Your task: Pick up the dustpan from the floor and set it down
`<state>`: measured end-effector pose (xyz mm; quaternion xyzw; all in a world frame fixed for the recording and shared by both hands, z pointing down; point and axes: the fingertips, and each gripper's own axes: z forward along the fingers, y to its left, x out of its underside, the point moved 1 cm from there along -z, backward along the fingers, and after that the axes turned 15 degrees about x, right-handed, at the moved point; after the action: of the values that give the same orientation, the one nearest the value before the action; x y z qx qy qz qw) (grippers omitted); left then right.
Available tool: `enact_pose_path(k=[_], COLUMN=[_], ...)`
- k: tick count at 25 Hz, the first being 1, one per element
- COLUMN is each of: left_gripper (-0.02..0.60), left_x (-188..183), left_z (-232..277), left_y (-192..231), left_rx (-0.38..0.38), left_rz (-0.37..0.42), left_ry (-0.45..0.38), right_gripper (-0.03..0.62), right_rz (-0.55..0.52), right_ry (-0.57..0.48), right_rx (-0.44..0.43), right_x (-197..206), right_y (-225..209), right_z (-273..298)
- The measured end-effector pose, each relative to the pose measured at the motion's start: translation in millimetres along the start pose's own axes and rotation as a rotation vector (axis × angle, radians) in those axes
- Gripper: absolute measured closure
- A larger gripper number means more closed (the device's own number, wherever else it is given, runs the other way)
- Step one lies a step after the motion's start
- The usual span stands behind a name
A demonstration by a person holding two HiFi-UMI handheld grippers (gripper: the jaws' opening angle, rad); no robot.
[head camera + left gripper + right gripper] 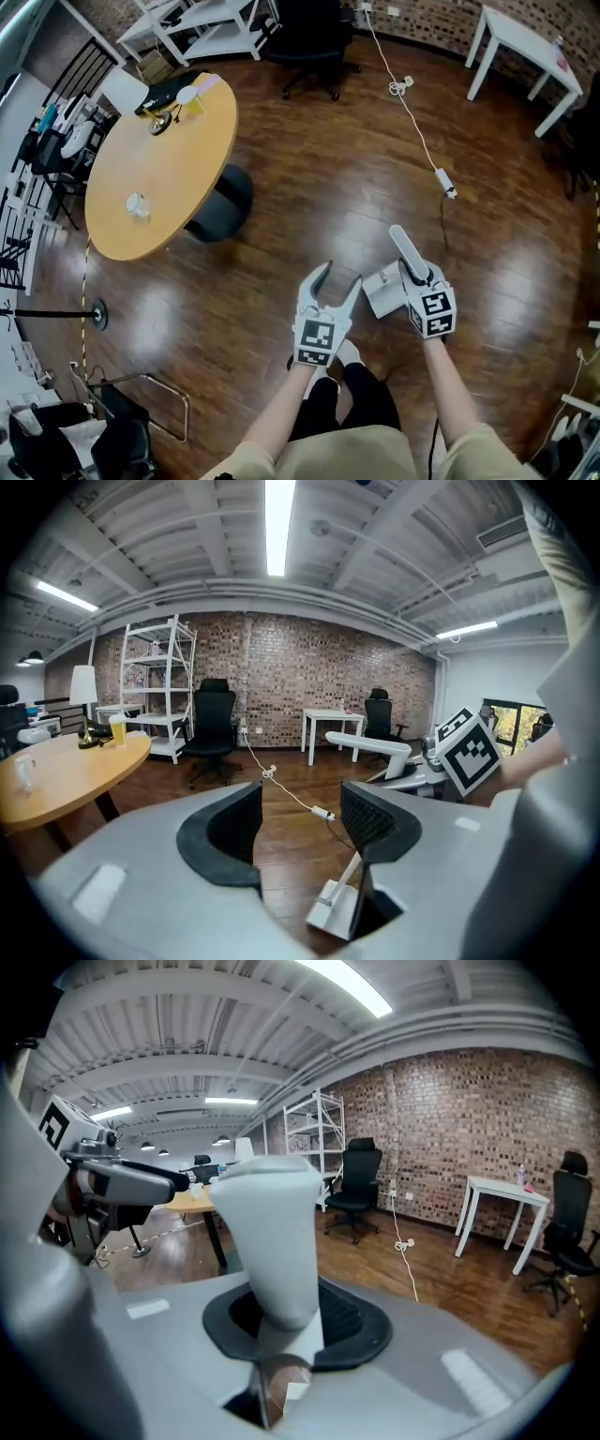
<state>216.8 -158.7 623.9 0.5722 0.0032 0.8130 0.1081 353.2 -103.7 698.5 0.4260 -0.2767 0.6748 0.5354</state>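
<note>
The white dustpan point(382, 291) hangs just above the wooden floor, its long handle point(405, 246) pointing up and away from me. My right gripper point(413, 272) is shut on that handle, which fills the middle of the right gripper view as a thick white bar point(272, 1241) between the dark pads. My left gripper point(339, 274) hovers just left of the pan, jaws apart with nothing between them. The left gripper view shows floor through the gap of the left gripper point(300, 808), and the dustpan's handle point(380, 749) beside the right gripper's marker cube point(466, 750).
A round wooden table point(159, 169) on a black pedestal stands to the left. A white cable point(417, 131) with a plug block runs across the floor ahead. A black office chair point(314, 42), white shelving point(202, 23) and a white table point(525, 47) line the far side.
</note>
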Motion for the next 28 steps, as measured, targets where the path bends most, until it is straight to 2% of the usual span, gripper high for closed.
enact_pose_path(k=[4, 8, 15, 19, 24, 28], left_gripper=[0.342, 0.342, 0.342, 0.342, 0.342, 0.354], left_x=[28, 48, 69, 72, 72, 66], left_z=[10, 14, 6, -8, -27, -44], left_y=[12, 14, 38, 44, 55, 68], left_rx=[-0.017, -0.023, -0.077, -0.090, -0.121, -0.163], left_rz=[-0.033, -0.065, -0.110, -0.121, -0.110, -0.091], left_ry=[0.040, 0.059, 0.060, 0.049, 0.035, 0.014], right_gripper=[0.530, 0.531, 0.530, 0.508, 0.503, 0.473], right_rz=[-0.032, -0.012, -0.026, 0.018, 0.054, 0.104], right_ry=[0.058, 0.106, 0.108, 0.118, 0.133, 0.146], right_rx=[-0.030, -0.040, -0.115, -0.196, -0.184, -0.181], right_x=[31, 48, 42, 39, 33, 35], right_y=[0, -7, 5, 18, 13, 14], right_z=[32, 56, 112, 144, 170, 177])
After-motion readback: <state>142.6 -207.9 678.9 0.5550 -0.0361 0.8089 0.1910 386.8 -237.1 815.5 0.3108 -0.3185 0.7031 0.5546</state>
